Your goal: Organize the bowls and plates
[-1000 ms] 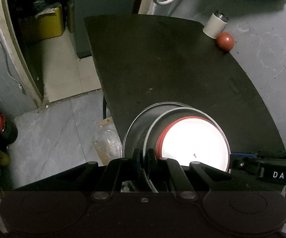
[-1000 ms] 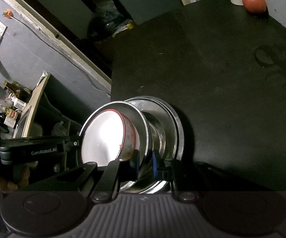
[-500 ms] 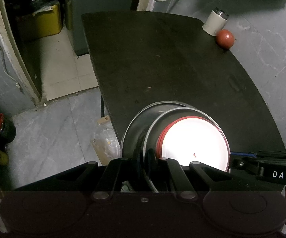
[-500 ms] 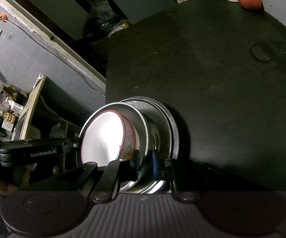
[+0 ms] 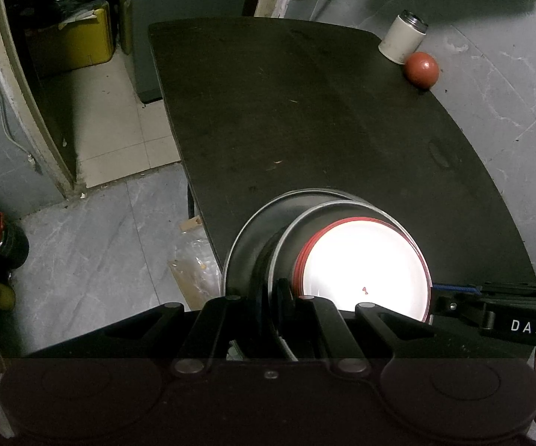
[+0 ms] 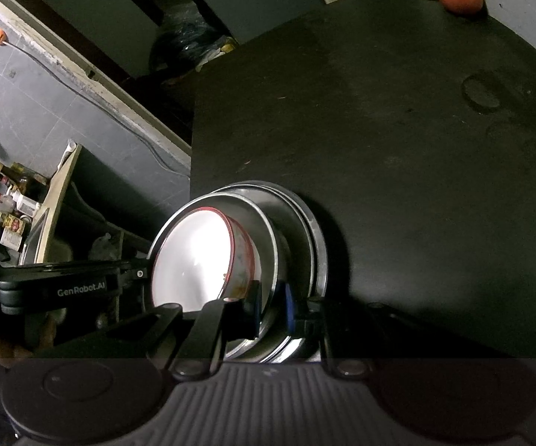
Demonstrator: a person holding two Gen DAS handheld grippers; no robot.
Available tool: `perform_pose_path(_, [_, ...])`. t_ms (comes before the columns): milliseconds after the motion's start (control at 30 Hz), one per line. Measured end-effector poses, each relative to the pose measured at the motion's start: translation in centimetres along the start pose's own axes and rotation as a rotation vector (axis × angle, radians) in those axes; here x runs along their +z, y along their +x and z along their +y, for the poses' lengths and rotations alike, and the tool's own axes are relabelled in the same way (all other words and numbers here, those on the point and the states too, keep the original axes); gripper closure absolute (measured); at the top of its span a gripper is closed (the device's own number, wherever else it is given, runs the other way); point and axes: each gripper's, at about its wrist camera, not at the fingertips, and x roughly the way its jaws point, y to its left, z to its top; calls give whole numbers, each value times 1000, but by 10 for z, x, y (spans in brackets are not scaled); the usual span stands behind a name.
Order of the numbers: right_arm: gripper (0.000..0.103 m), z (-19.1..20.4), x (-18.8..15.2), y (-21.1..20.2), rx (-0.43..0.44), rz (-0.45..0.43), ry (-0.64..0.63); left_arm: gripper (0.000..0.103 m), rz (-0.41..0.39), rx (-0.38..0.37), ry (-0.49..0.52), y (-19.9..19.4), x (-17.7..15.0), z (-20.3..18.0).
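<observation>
You are pinching the rim of the steel bowl (image 5: 290, 230) with your left gripper (image 5: 270, 299), its jaws pressed tight on the thin metal wall, while your right gripper (image 6: 271, 306) is clamping the same bowl's rim on the opposite side. Inside it is sitting the white enamel bowl with a red rim (image 5: 364, 264), and the nested stack is resting on wide steel plates (image 6: 316, 245) at the near left corner of the dark tabletop (image 5: 323, 119), well apart from the red ball (image 5: 421, 69) and white cylinder (image 5: 402, 42) at the far right edge.
</observation>
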Motion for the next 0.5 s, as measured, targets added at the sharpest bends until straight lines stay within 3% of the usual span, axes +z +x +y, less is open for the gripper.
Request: perform_pose_path(500, [87,0,0,0,0,-1,-2,98,1,-2,-9,0,1,3])
